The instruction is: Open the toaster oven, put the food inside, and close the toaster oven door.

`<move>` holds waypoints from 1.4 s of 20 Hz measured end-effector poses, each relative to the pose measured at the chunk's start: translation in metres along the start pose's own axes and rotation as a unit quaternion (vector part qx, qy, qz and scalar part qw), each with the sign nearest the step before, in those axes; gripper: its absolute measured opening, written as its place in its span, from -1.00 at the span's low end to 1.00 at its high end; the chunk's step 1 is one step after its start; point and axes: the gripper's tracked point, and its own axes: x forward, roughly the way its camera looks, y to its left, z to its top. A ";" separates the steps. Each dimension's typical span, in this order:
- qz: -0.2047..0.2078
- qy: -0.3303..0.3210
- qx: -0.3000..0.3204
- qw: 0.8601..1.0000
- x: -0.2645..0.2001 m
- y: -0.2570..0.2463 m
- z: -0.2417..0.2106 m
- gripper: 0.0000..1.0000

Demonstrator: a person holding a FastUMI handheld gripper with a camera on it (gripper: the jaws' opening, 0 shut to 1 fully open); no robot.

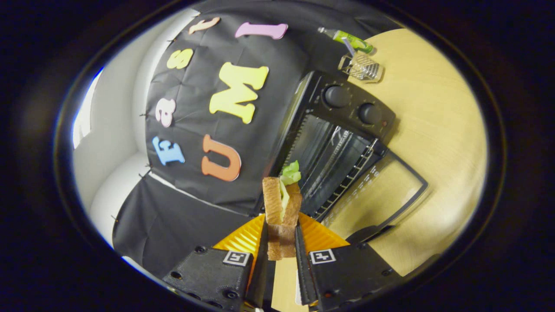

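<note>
A sandwich (282, 203) of two toasted bread slices with green lettuce sticking out stands between my fingers, and my gripper (281, 236) is shut on it. Just beyond it is a black toaster oven (342, 130) with two round knobs. Its glass door (381, 190) lies folded down flat onto the wooden table (433, 130). The wire rack (347, 177) inside the open cavity is bare. The whole scene appears rolled sideways, with the sandwich held in the air near the oven's mouth.
Behind the oven on the table sit a small wire holder (362, 67) and a green bottle (347, 38) lying on its side. The black booth cloth hangs beside the oven, with a white wall past it.
</note>
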 end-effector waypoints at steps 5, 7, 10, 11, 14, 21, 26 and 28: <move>-0.027 -0.040 0.029 0.998 0.041 -0.024 0.008 -0.26; -0.035 -0.084 0.019 0.996 0.065 -0.027 0.023 -0.26; -0.044 -0.133 0.000 0.990 0.102 -0.029 0.043 -0.27; -0.051 -0.134 -0.002 0.990 0.116 -0.030 0.045 -0.27; -0.065 -0.125 0.020 0.990 0.142 -0.030 0.048 -0.26; -0.099 -0.094 0.009 0.991 0.156 -0.050 0.044 -0.21; -0.140 -0.050 -0.109 0.983 0.159 -0.054 0.026 -0.07; -0.147 -0.036 -0.153 0.977 0.161 -0.049 0.022 0.08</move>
